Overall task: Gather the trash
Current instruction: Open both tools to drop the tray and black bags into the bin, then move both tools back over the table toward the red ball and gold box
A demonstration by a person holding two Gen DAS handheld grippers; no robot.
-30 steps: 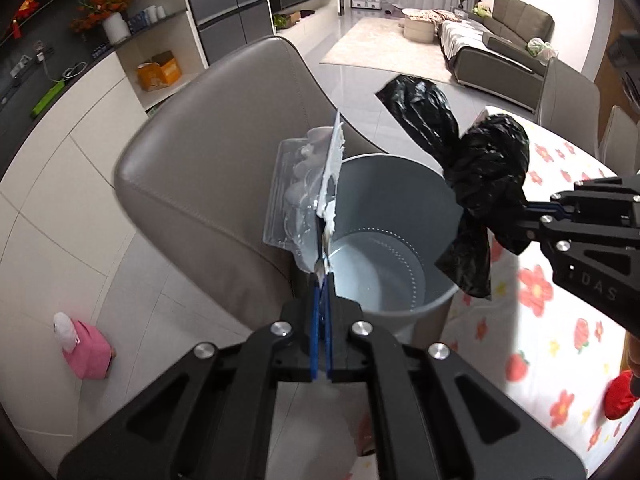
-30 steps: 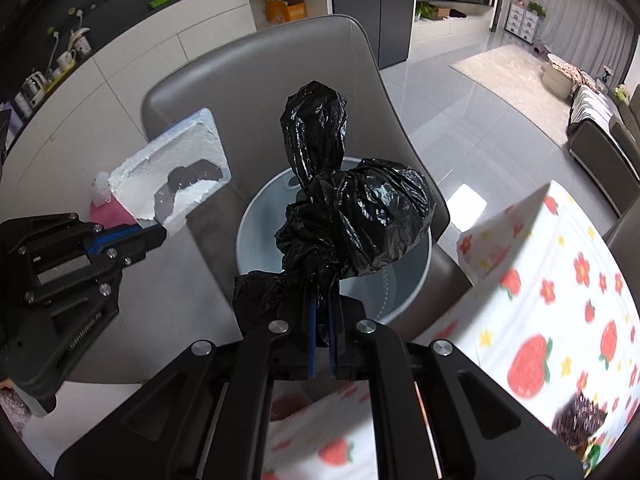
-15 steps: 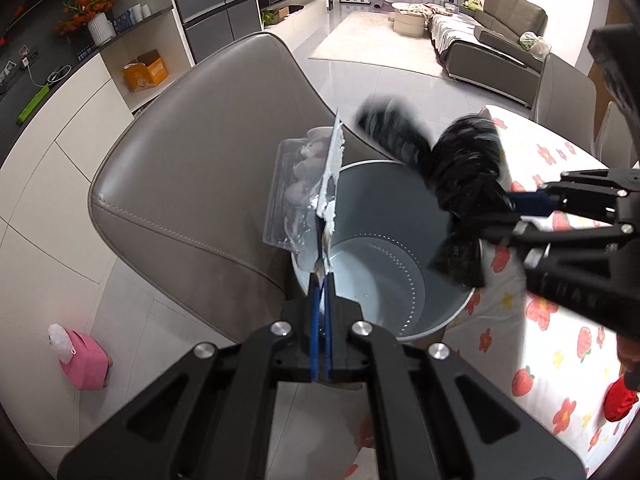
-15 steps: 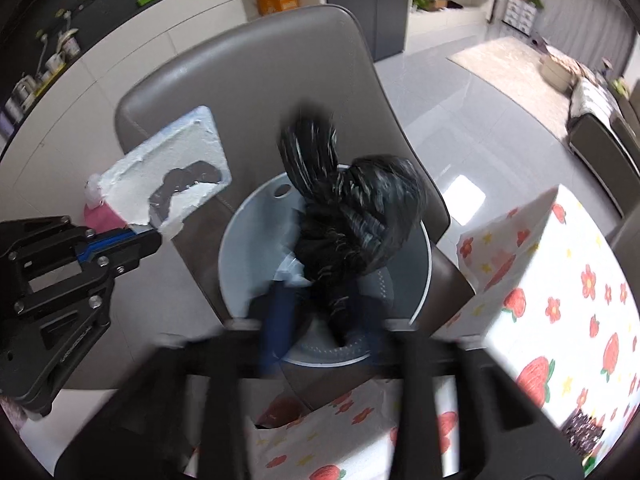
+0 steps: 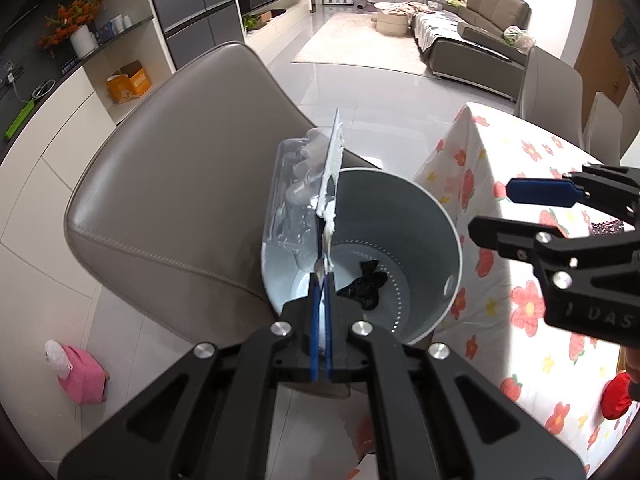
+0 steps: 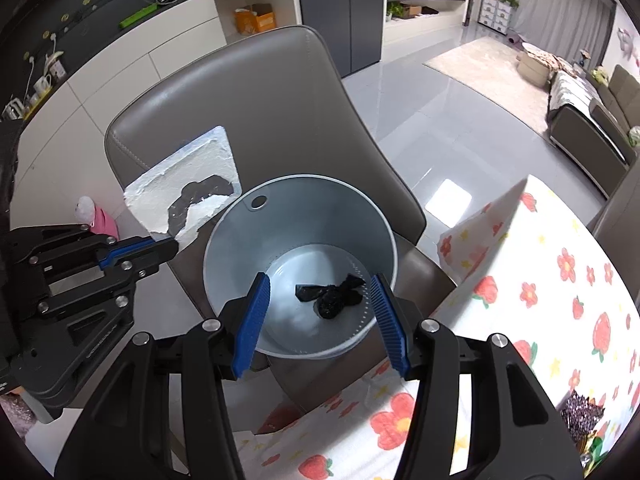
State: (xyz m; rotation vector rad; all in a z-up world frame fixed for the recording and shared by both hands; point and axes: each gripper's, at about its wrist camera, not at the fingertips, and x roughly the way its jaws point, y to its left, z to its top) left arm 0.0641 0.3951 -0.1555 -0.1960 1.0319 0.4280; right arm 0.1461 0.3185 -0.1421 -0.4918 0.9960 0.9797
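You are holding a torn blister pack (image 5: 298, 196), clear plastic bubbles on one face and a white card backing on the other, and it is standing up from your left gripper (image 5: 320, 280) just above the near-left rim of the grey bin (image 5: 448, 216). It looks very light and fairly stiff at the card edge, though the thin plastic shell will probably crackle and flex if squeezed across the bubbles. The bottom corner where the pads are pinching it seems the right hold: flat, doubled card, little to slip on. Being so light and broad, it may flutter or catch on the rim rather than drop straight, so release it well inside the mouth of the bin.

The black plastic bag (image 6: 332, 296) is lying crumpled on the floor of the bin, soft and limp, touching nothing else.

Your left gripper is clamping the pack with its jaws nearly together. Your right gripper (image 6: 320, 320) is standing wide apart and empty over the near rim of the bin.

The left wrist view is showing the pack edge-on, with the bubbles visible. The right wrist view is showing its flat white back (image 6: 184, 196) with a dark torn patch, beside the far-left rim, in front of the grey chair (image 6: 248, 112). The floral tablecloth (image 6: 560, 300) is lying to the right.
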